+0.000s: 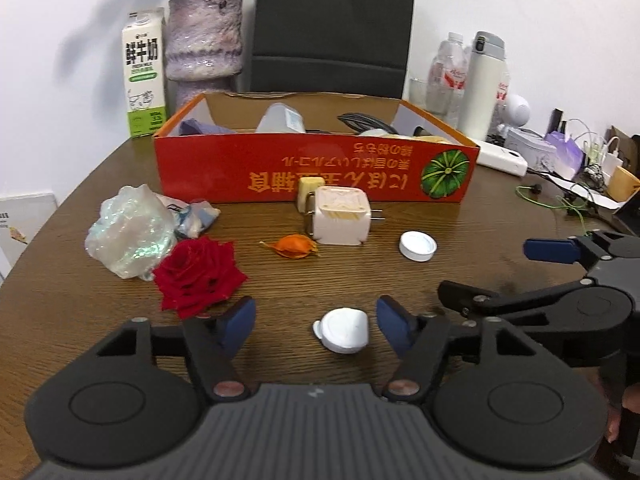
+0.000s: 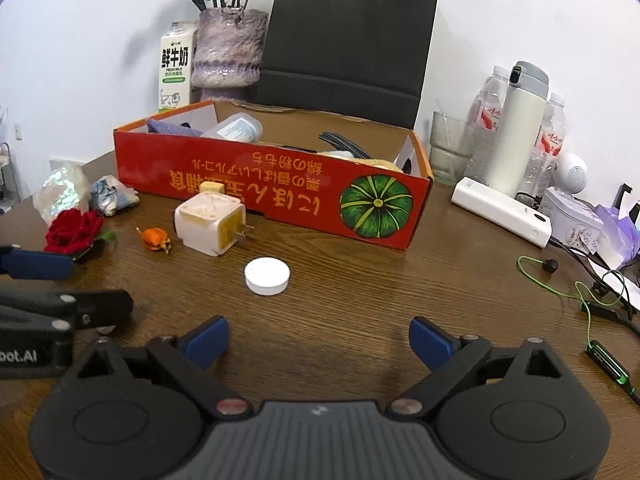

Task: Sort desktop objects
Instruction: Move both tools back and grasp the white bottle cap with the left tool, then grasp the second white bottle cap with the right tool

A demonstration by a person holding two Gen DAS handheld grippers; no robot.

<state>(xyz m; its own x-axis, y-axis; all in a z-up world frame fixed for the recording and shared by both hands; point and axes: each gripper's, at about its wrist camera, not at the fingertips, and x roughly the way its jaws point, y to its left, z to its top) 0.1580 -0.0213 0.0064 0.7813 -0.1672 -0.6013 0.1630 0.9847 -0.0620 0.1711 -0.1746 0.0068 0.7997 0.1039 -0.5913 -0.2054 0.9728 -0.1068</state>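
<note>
Small white plastic flip-top cap (image 1: 343, 331) is sitting on the brown wooden bench (image 1: 460, 216), right between the wide-spread pads of the left claw (image 1: 316, 322), nothing gripped yet. Right claw (image 2: 319, 342) is hanging wide over bare wood, round white lid (image 2: 267, 276) ahead of it. That cap's low and slick, so it's probably going to squirt out sideways toward the red rose (image 1: 198, 274), never reaching the red cardboard box (image 1: 316, 168).

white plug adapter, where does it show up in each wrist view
Left wrist view: the white plug adapter lies at centre, just in front of the red box, prongs pointing right.
Right wrist view: the same adapter lies left of centre, before the box's left half.
Shared landmark: the green pumpkin print on the box front, to the adapter's right in both views.
</note>
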